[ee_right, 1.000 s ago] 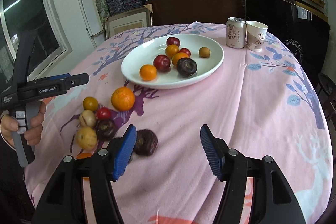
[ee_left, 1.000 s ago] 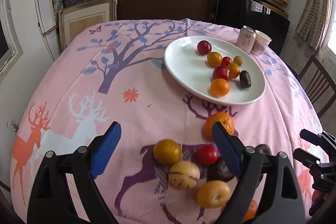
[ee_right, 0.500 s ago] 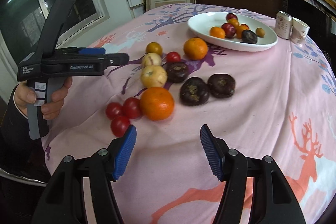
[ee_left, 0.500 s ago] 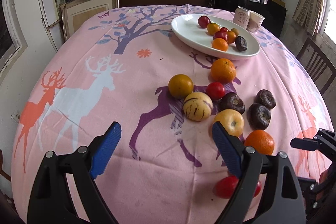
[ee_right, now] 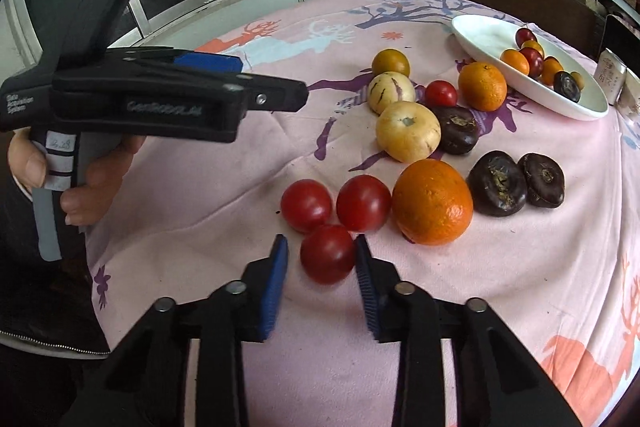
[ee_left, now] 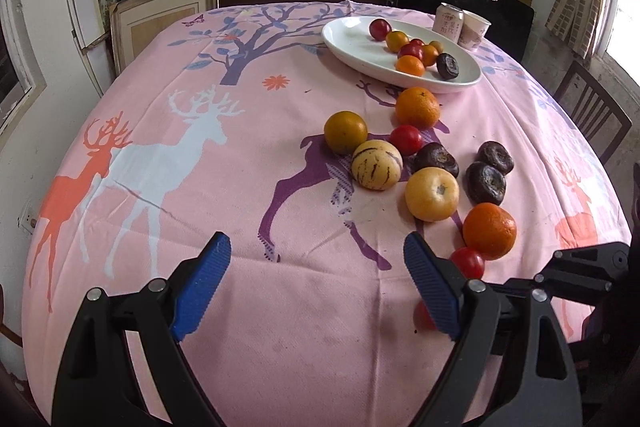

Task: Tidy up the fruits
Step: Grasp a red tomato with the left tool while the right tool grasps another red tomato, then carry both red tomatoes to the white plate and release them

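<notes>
My right gripper (ee_right: 322,251) hangs low at the table's near edge, its jaws closing around the nearest red tomato (ee_right: 328,254). The right pad touches the tomato and a thin strip of cloth shows at the left pad. Two more tomatoes (ee_right: 363,203) and an orange (ee_right: 432,202) lie just beyond. My left gripper (ee_left: 316,267) stands open over bare pink cloth, left of the loose fruit. That fruit includes a striped yellow melon (ee_left: 376,165), dark round fruits (ee_left: 485,183) and an orange (ee_left: 489,231). The white plate (ee_left: 352,43), far right, holds several small fruits.
A drink can (ee_left: 448,23) and a paper cup (ee_left: 474,29) stand behind the plate. A hand (ee_right: 92,183) holds the left gripper at the left of the right wrist view. Shelves and a framed board stand behind the table, and a chair (ee_left: 592,115) stands to the right.
Both grippers drew back toward the table's near edge. The right one swung over the three tomatoes and its jaws narrowed around the nearest one. The left jaws stayed wide.
</notes>
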Demonstrator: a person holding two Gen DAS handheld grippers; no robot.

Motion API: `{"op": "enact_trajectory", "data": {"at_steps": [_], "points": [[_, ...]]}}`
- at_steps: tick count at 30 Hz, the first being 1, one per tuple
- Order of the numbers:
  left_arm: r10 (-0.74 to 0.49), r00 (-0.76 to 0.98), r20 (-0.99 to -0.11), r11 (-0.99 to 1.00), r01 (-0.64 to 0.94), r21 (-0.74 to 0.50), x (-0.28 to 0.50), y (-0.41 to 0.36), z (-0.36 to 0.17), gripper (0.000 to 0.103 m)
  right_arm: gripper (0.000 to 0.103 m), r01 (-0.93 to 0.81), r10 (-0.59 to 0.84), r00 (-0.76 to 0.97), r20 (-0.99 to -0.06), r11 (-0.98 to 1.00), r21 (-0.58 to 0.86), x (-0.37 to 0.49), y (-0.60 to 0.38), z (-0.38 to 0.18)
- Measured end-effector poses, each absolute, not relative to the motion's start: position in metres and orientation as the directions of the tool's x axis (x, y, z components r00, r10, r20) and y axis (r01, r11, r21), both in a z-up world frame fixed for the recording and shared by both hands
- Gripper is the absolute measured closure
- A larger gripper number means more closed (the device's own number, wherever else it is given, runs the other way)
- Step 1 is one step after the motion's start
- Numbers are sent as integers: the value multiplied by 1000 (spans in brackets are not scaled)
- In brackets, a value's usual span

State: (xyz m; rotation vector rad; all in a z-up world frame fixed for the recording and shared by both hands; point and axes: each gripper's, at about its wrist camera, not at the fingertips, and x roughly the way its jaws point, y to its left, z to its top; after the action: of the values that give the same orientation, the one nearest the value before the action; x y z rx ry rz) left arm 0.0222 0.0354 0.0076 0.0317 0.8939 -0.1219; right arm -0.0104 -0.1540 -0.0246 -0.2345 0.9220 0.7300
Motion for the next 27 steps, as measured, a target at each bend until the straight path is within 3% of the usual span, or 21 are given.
{"op": "enact_trajectory", "data": {"at_steps": [16, 19, 22, 24, 27], "points": [[-223, 523, -822, 947, 317, -55, 4, -7, -5, 17, 77, -519, 447, 471, -760, 838, 171, 2, -237, -16], [-233, 478, -847, 935, 351, -59, 5, -19, -18, 36, 77, -519, 454, 473, -755, 836, 177, 4, -238, -16], [-317, 428, -847, 903, 410, -130, 5, -30, -22, 74, 77, -521, 457, 471, -754, 834, 180, 5, -238, -17], [-289, 441, -850, 901, 425, -86, 3, -40, -20, 77, 77, -519, 457, 472, -754, 835, 181, 7, -240, -17], [-315, 420, -851, 892, 438, -114, 8, -41, -13, 77, 77, -510, 455, 481, -749, 840, 182, 11, -247, -15]]}}
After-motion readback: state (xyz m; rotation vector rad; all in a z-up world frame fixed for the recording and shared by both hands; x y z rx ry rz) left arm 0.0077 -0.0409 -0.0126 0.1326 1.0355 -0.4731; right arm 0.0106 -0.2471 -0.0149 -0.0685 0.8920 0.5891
